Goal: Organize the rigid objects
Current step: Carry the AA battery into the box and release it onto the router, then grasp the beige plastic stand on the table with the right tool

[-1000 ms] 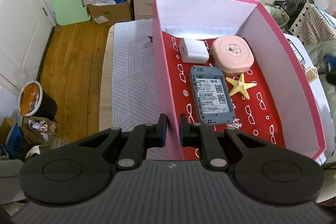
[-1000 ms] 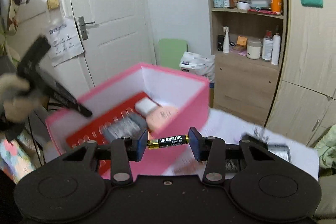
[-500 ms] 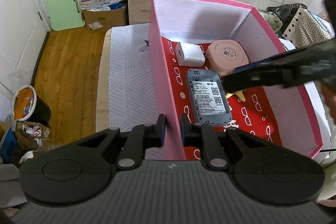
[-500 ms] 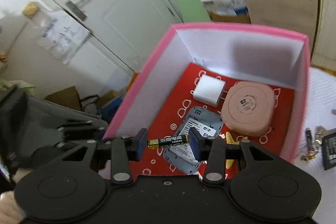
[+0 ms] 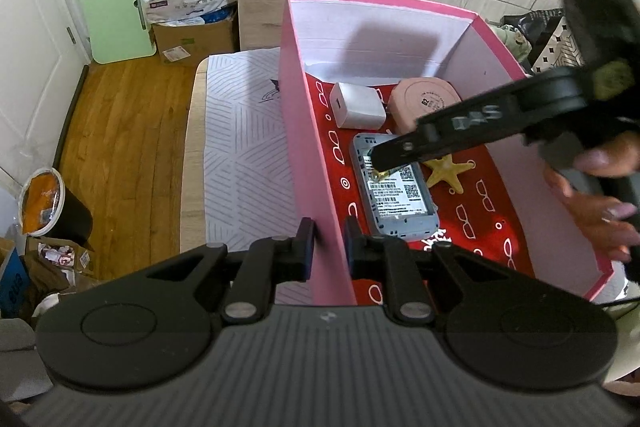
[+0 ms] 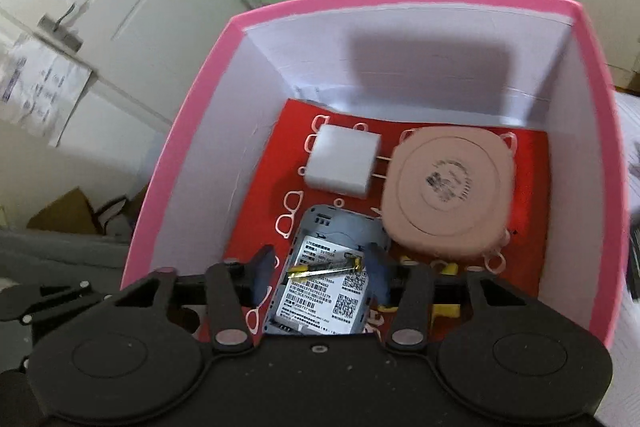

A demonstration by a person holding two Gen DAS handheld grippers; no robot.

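The battery [image 6: 326, 268] lies blurred between the right gripper's [image 6: 320, 273] spread fingers over the grey device [image 6: 328, 291], while the left gripper [image 5: 329, 241] pinches the pink box's [image 5: 304, 155] left wall.

I count one pink box [image 6: 192, 131], holding one white charger [image 6: 344, 159], one pink round case [image 6: 448, 199], one grey router [image 6: 320, 291], one starfish [image 5: 448, 169] and one battery [image 6: 326, 267].

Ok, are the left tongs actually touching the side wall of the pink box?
Touching. The left wrist view shows the left tongs pinching the pink box by its side wall, closed against it from both sides with no gap.
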